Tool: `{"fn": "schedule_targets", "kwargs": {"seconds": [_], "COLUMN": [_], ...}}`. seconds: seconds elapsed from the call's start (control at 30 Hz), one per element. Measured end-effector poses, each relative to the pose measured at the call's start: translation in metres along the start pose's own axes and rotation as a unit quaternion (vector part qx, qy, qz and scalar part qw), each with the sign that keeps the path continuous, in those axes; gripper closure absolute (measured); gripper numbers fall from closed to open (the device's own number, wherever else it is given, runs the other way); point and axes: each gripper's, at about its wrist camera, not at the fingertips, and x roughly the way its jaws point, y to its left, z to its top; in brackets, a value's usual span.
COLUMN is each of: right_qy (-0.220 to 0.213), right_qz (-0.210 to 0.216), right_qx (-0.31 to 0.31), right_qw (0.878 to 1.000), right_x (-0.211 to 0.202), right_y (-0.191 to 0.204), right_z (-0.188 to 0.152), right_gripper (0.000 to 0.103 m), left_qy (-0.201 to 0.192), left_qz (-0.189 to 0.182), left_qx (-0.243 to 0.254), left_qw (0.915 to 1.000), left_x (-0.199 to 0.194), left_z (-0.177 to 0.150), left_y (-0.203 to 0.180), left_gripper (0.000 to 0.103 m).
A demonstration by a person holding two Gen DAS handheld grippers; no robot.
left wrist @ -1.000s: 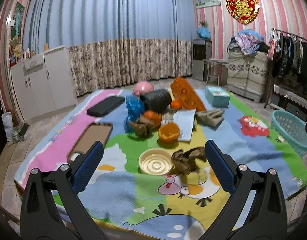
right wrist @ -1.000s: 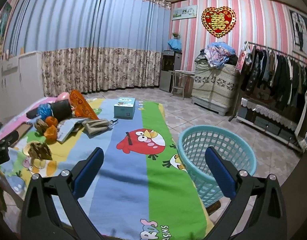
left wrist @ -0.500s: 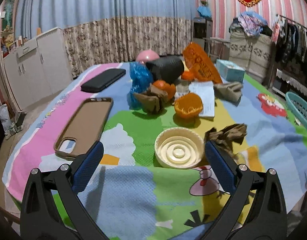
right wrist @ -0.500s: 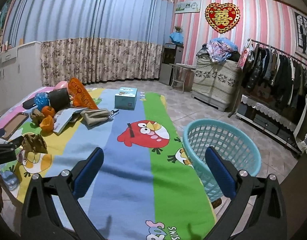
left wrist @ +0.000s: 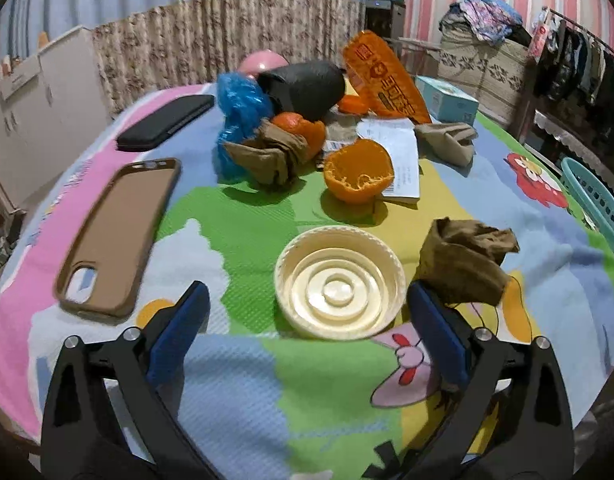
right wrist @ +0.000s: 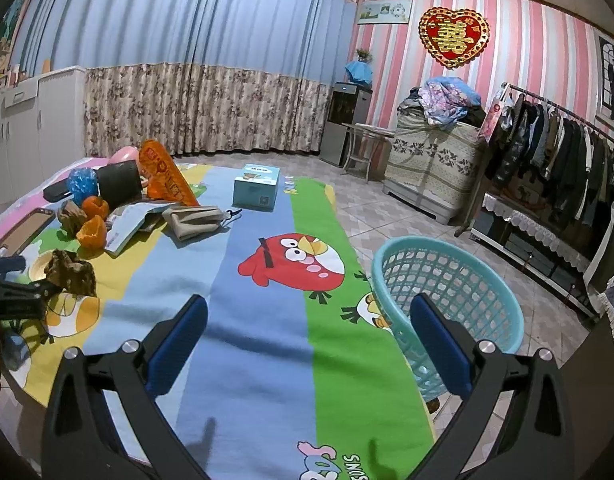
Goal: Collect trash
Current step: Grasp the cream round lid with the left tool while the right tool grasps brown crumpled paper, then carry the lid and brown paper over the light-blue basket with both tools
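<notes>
The left hand-held gripper (left wrist: 307, 312) hangs low over the cartoon-print cloth (left wrist: 335, 384) that covers the table, its blue-padded jaws spread wide and holding nothing. Between them sits a cream plastic lid (left wrist: 339, 282), ribbed side up, while a crumpled brown paper (left wrist: 465, 262) lies just beside the right pad, touching or nearly so. Farther back an orange peel half (left wrist: 359, 176) rests cut side up against a white printed paper (left wrist: 399, 152), and behind it are a second orange peel (left wrist: 303, 128) tucked among more brown scraps, a blue plastic bag (left wrist: 241, 108), a dark grey roll (left wrist: 307, 86) and an orange snack wrapper (left wrist: 387, 78). A tan phone case (left wrist: 115, 232) lies open side up to the left, with a black case (left wrist: 167, 122) beyond it. The right hand-held gripper (right wrist: 309, 334) is likewise wide and empty, held above the blue and green stripes of the cloth, well apart from the trash pile. A teal laundry basket (right wrist: 447, 292) stands on the tiled floor just beside the table's edge, partly behind the right pad.
</notes>
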Motion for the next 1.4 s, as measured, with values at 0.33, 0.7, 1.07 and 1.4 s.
{"fn": "schedule_targets", "kwargs": {"seconds": [0.33,0.7,1.07,1.4], "right_qy": [0.019,0.051,0.108,0.149], "right_qz": [0.032,0.137,0.153,0.187], "right_qx": [-0.002,-0.002,-0.027,-0.043], "right_qw": [0.999,0.989,0.982,0.97], "right_x": [0.006,0.017,0.048,0.066], "right_y": [0.019,0.104,0.176,0.185], "right_z": [0.008,0.026,0.027,0.013], "right_gripper": [0.004,0.004,0.004,0.054], "left_qy": [0.008,-0.069,-0.097,-0.091], "left_qz": [-0.026,0.037,0.074,0.076], "left_qx": [0.024,0.021,-0.005,-0.004], "left_qw": [0.9993,0.9967,0.9926,0.993], "left_x": [0.0,-0.053,-0.071,-0.064], "left_z": [0.006,0.029,0.034,0.035], "left_y": [-0.005,0.052,0.109,0.1], "left_gripper": [0.043,0.043,0.043,0.043]}}
